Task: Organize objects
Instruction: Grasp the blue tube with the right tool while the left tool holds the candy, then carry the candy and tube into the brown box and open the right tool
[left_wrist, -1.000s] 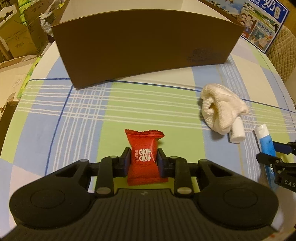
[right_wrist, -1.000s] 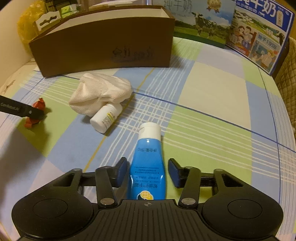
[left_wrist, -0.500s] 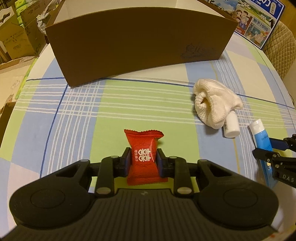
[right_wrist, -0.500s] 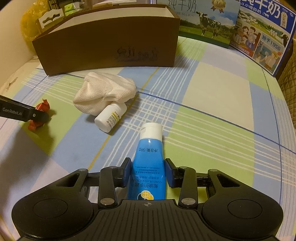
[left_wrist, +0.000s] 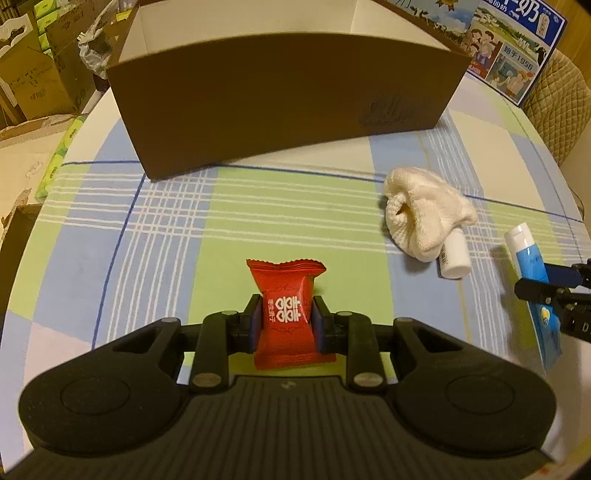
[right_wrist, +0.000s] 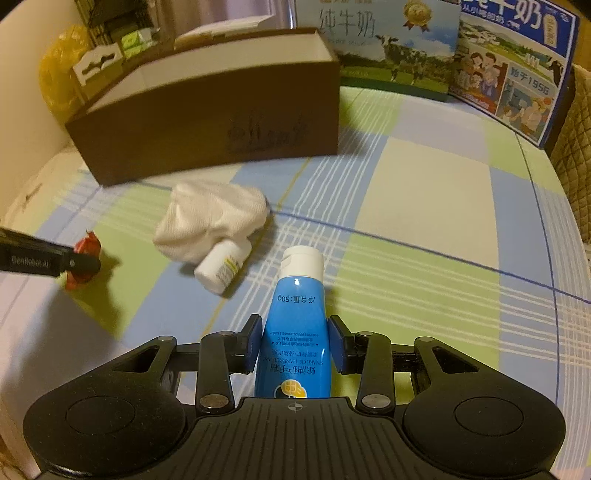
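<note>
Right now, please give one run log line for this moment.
left claw: shut on red candy packet | right claw: shut on blue tube | brown box: ahead

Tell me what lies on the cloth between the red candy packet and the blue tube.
In the left wrist view, a white towel and a small white bottle tucked under it lie between the packet and tube.

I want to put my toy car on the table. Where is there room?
Room: the checked cloth right of the blue tube, toward the milk cartons, and between the red candy packet and the brown box. Crowded: around the white cloth and little bottle.
</note>
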